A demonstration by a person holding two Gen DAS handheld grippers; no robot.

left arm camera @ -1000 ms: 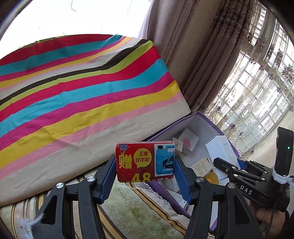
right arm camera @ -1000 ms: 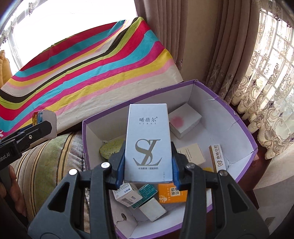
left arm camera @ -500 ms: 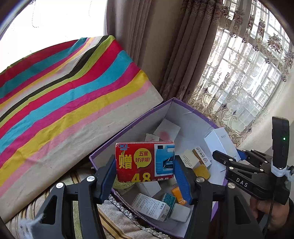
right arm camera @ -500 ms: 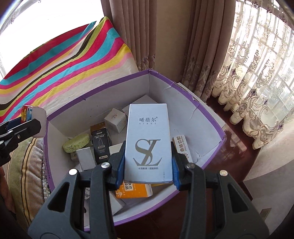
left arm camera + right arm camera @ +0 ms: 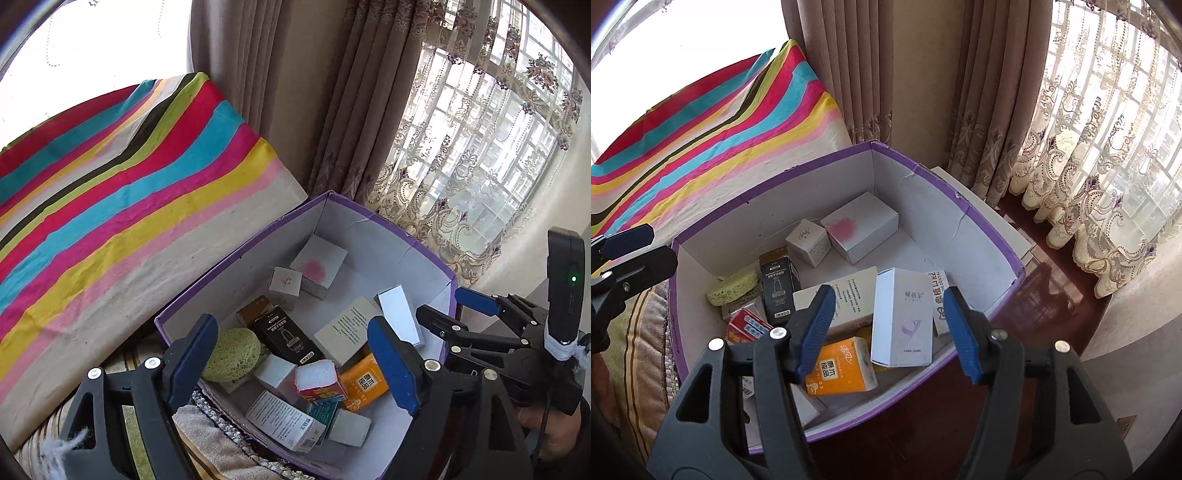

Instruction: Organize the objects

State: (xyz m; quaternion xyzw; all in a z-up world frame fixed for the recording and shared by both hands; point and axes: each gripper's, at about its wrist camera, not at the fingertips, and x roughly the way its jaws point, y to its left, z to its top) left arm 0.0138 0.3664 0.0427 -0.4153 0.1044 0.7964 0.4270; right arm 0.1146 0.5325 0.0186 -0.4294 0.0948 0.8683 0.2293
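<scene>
The purple-rimmed box (image 5: 964, 218) takes up most of both views, set beside a striped cushion (image 5: 122, 192) and below the curtains, and both grippers hang above its open top, pointing steeply down into it. Among the small cartons inside, the two that matter lie directly under the jaws.

The pale SL carton (image 5: 903, 319) lies below and ahead of the right gripper (image 5: 888, 332), its long axis running away from the camera, roughly along the fingers; it leans on the cartons beneath it. The right jaws are opening, blue pads clear of the carton on both sides, so nothing is gripped there.

The red carton (image 5: 319, 384) sits tipped on end among the clutter below the left gripper (image 5: 295, 363), its white end face turned up, nearer the right-hand pad than the left. The left jaws are also opening, spread wide, and hold nothing. Whether the red carton has fully settled is hard to judge from this angle.

Each hand is nearest its own carton, so the coming move probably turns on lifting straight back out over the rim without brushing the box wall.
</scene>
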